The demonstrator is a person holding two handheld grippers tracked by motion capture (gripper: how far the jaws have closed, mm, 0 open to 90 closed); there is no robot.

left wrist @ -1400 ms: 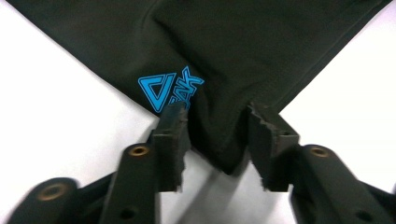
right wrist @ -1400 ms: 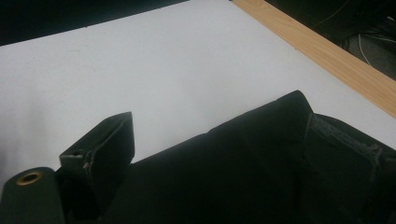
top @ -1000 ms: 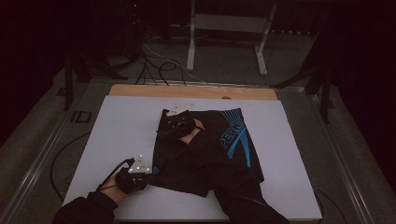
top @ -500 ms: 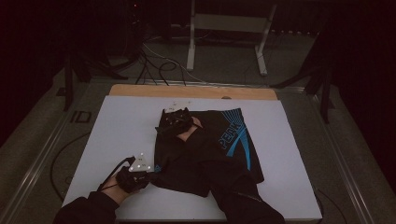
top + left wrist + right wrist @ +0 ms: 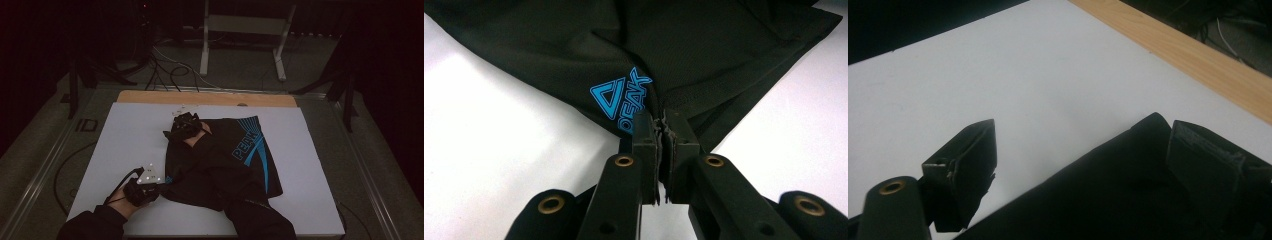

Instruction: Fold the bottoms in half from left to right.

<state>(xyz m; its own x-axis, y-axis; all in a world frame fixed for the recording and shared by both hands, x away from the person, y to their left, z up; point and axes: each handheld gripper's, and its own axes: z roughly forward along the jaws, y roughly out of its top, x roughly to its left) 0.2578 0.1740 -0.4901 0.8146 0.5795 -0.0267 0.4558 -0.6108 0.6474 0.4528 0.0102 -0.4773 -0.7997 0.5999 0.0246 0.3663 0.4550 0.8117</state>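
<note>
lying across the middle of the white table (image 5: pixel 125 135), the black shorts (image 5: pixel 225 170) are spread mostly flat, with blue "peak" lettering and blue stripes running along the side that faces the table's right edge. the near left corner of the fabric reaches toward the person's left hand.

the left gripper (image 5: pixel 165 184) sits low at the near left part of the table, held in the left hand (image 5: pixel 132 194), a grey three-cornered plate on top of it. in the left gripper view its jaws are pressed together on the hem of the shorts (image 5: pixel 674 60), right beside a small blue triangle logo (image 5: pixel 621 100) printed near that corner; a thin fold of cloth sits pinched between the pads, and the cloth fans out from the pinch onto the white surface.

the right gripper (image 5: pixel 186 125) is at the far left corner of the shorts, close to the table's wooden far edge (image 5: pixel 205 97). in the right gripper view its jaws stand wide apart: one is over bare white table, the other is over the black fabric (image 5: pixel 1108 195), whose rolled edge lies between them. nothing is clamped there. the wooden strip (image 5: pixel 1198 55) runs across the upper right of that view.
</note>
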